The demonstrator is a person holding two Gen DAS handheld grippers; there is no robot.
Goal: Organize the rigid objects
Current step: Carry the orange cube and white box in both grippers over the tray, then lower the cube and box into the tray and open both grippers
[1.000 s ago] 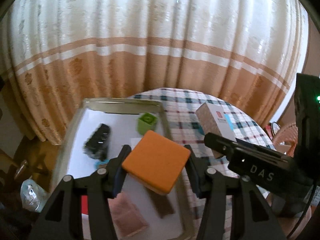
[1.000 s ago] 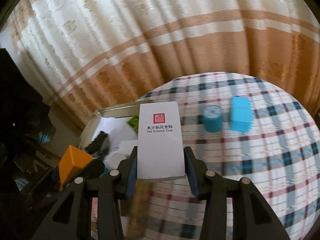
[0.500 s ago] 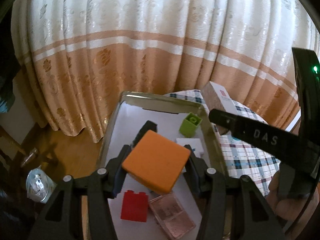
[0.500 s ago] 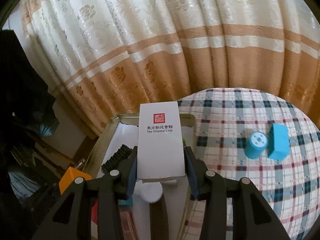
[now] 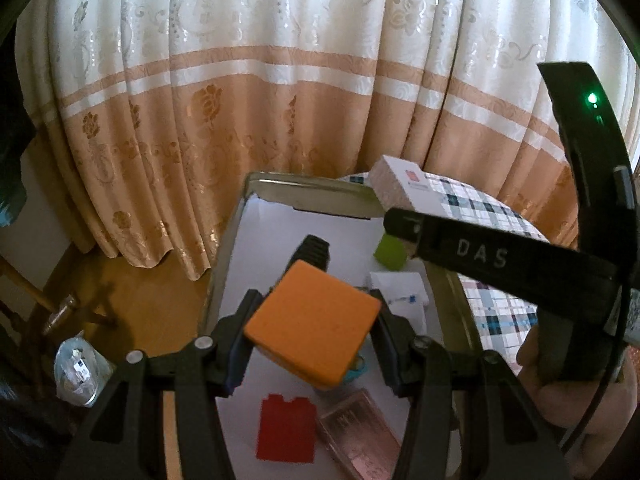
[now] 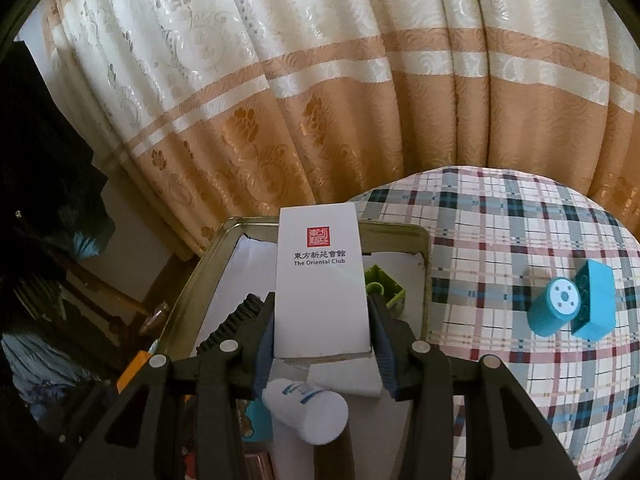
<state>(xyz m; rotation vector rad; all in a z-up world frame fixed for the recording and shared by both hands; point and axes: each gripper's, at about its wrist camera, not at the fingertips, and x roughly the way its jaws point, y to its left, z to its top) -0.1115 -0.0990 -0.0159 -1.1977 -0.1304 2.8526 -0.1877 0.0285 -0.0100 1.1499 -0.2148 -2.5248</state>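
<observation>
A: What is seen at the far left?

B: In the left wrist view a crumpled clear plastic bag (image 5: 78,372) is seen on the wooden floor beside the metal tray (image 5: 230,240). An orange block (image 5: 312,328), matte and square-faced, is clamped between the jaws of the left hand-held gripper (image 5: 312,334), tilted, with one corner pointing toward the tray's far end. It is held above the tray's white liner.

A: And in the tray?

B: A red toy brick (image 5: 286,426) and a pink clear case (image 5: 360,432) are seen below the block, a black ribbed piece (image 5: 314,252) beyond it, and a green toy brick (image 5: 390,250) near the right wall.

A: Is any writing readable?

B: "DAS" is read on the right hand-held gripper (image 6: 322,312) where it crosses the left view. A white carton (image 6: 322,284) printed "The Oriental Club", with a red seal and Chinese characters, is gripped by it, long axis pointing away over the tray's far rim. A white tube (image 6: 306,412) lies beneath.

A: Further right?

B: On the plaid-clothed table (image 6: 500,248) a blue cylinder (image 6: 554,312) is seen touching a blue brick (image 6: 596,300).
</observation>
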